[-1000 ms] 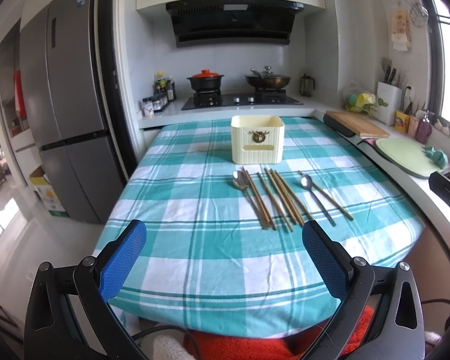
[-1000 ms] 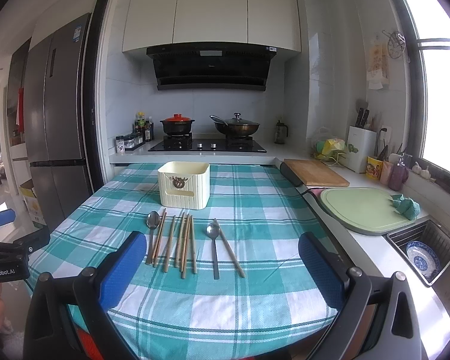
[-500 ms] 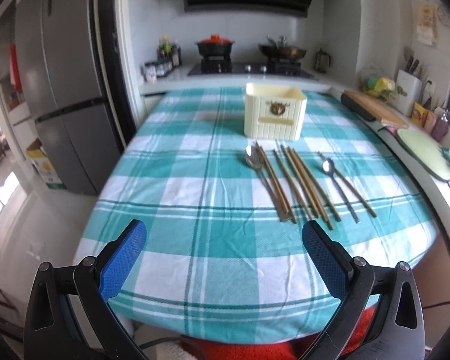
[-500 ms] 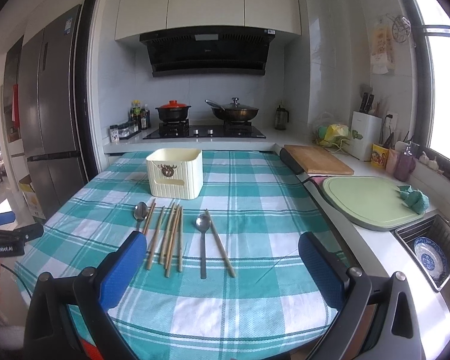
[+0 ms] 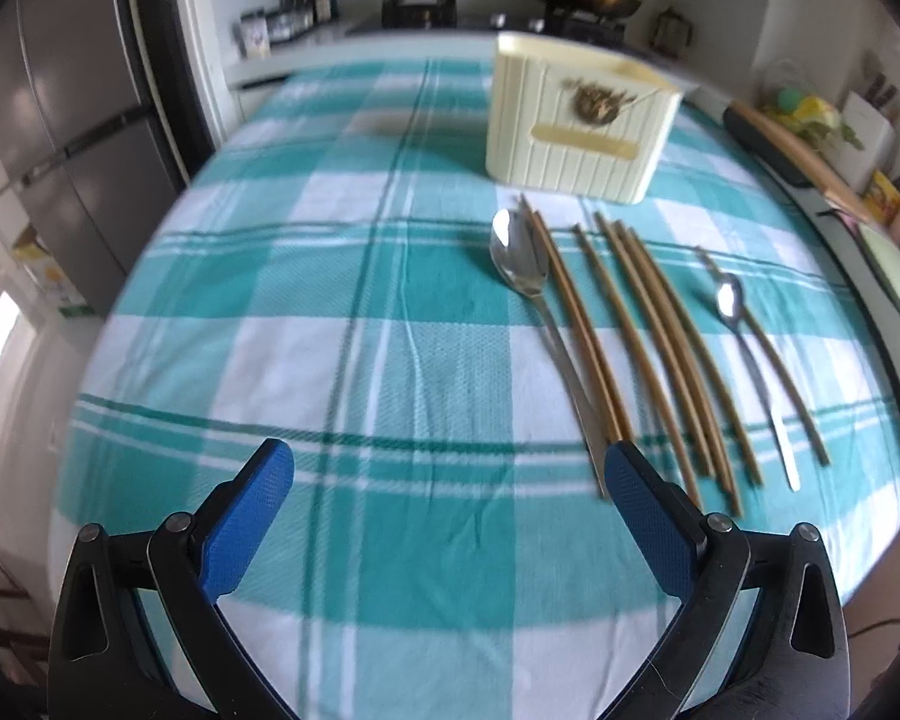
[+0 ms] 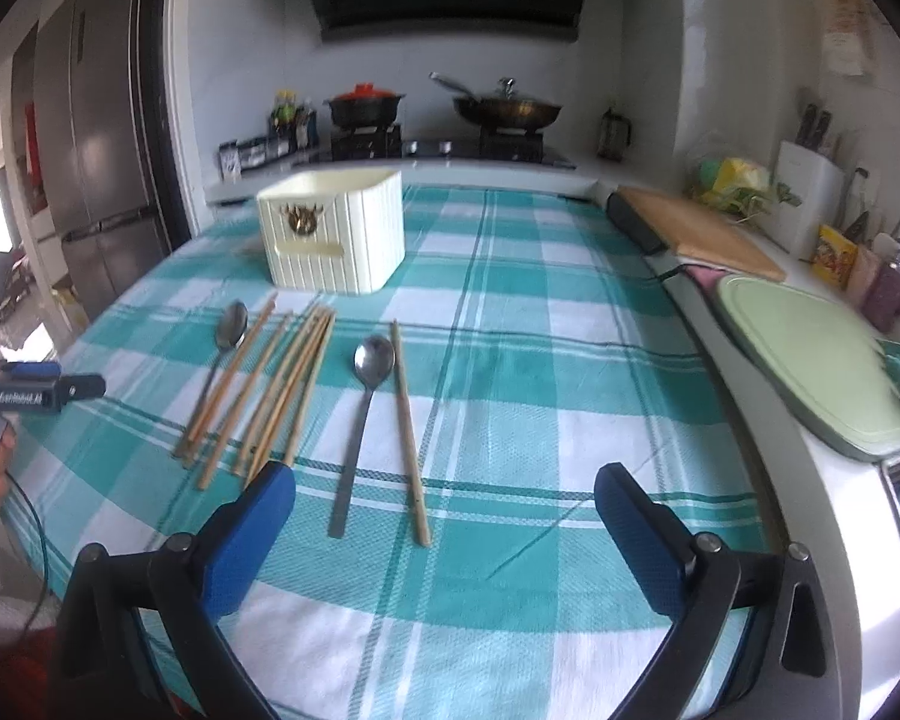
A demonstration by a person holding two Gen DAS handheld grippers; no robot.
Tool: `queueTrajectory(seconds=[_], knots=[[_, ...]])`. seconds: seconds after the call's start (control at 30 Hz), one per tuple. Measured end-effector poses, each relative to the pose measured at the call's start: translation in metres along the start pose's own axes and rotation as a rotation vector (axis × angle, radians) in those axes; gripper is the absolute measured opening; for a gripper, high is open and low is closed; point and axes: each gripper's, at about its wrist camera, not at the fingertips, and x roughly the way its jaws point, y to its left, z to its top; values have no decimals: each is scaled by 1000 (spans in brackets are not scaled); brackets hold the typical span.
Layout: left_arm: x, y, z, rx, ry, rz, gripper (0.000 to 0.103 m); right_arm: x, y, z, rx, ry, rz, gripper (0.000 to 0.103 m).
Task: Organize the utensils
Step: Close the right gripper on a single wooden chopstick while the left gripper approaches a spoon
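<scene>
Utensils lie in a row on the table, roughly mid-width, between the near edge and the cream holder box [image 5: 582, 123] that stands further back twd the stove-side edge. Left to right in the left wrist view: big spoon [image 5: 519, 261] w/ bowl pointing at the box, a pair of chopsticks [image 5: 576, 324] touching its handle, a single chopstick [image 5: 633, 354], a bunch of 3 or so [image 5: 672, 348] lying close together, then a smaller spoon [image 5: 735, 312] w/ one more chopstick [image 5: 780, 372] just beside it, nearest the table's right edge. All lie flat, handles twd the near edge, fanned a bit. Box is upright, open top, gold emblem on its front; inside not visible.

Left gripper [image 5: 447, 480] hovers over the near part of the table, jaws spread wide, nothing between them. Its right pad [image 5: 642, 498] sits by the handle ends of the big spoon & first chopstick pair; can't tell if it touches. Right gripper [image 6: 444, 501] also spread wide & empty, above the near edge, framing the handle ends of the smaller spoon & lone chopstick; its left pad [image 6: 252, 531] overlaps the ends of the chopstick bunch.

Tablecloth [image 6: 510, 396] is teal/white check. Beyond the far edge: counter w/ stove, red-lidded pot [image 6: 366, 105], wok [image 6: 507, 108]. Right side: wooden cutting board [image 6: 699, 228], green board [image 6: 810, 354]. Fridge [image 6: 90, 138] at left.
</scene>
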Motion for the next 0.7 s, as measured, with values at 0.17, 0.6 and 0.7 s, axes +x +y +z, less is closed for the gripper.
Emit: queueTrajectory(seconds=[0.17,0.6,0.7], knots=[[37,-10,24,-16,25,15,103,46,2,5,-50,89,41,83],[103,-25,52,-25,89,81,103,122,5,29,-140,221,106,58],[106,-28,53,-3,78,88,103,138,9,32,-180,252,124,49]])
